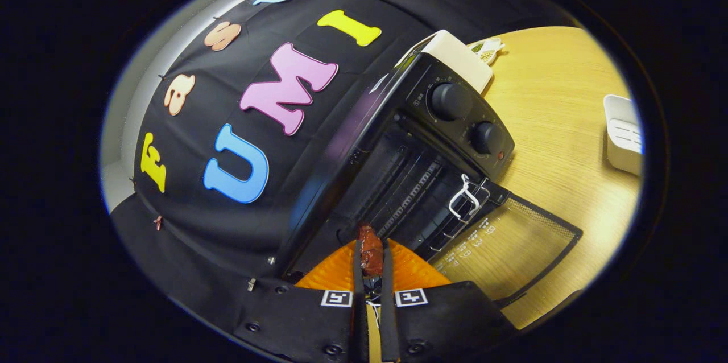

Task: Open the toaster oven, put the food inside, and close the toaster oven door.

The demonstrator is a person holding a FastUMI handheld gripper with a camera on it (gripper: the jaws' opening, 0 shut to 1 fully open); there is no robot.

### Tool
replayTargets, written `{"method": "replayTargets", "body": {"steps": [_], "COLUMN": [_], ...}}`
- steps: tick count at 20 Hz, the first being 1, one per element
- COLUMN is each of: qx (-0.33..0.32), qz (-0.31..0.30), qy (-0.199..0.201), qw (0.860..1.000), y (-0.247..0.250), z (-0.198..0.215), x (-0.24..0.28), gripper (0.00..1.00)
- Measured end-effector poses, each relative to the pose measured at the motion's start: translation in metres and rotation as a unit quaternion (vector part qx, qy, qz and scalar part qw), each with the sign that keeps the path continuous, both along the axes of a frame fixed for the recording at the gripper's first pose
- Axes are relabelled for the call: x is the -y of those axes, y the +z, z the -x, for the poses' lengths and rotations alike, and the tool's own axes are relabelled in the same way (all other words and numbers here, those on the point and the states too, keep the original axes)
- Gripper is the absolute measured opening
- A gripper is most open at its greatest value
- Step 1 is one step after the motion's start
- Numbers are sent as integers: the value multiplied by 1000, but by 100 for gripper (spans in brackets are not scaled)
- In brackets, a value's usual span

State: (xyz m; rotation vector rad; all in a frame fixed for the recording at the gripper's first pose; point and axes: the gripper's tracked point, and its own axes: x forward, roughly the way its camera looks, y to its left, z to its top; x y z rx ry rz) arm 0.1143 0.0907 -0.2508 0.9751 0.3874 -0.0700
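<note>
Hand-held gripper (372, 255) pinches the food (371, 249) before the open toaster oven (398, 181).
Food looks soft, light; hold mid-piece, gently.

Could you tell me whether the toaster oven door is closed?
No, the door hangs open, and the fingers press a piece of food just before the toaster oven.
</note>
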Motion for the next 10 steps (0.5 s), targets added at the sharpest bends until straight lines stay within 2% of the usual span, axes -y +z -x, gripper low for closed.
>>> {"method": "replayTargets", "body": {"steps": [10], "qx": [-24], "qz": [19], "qy": [-40], "qw": [999], "y": [-32], "z": [-37], "x": [-4], "gripper": [13]}}
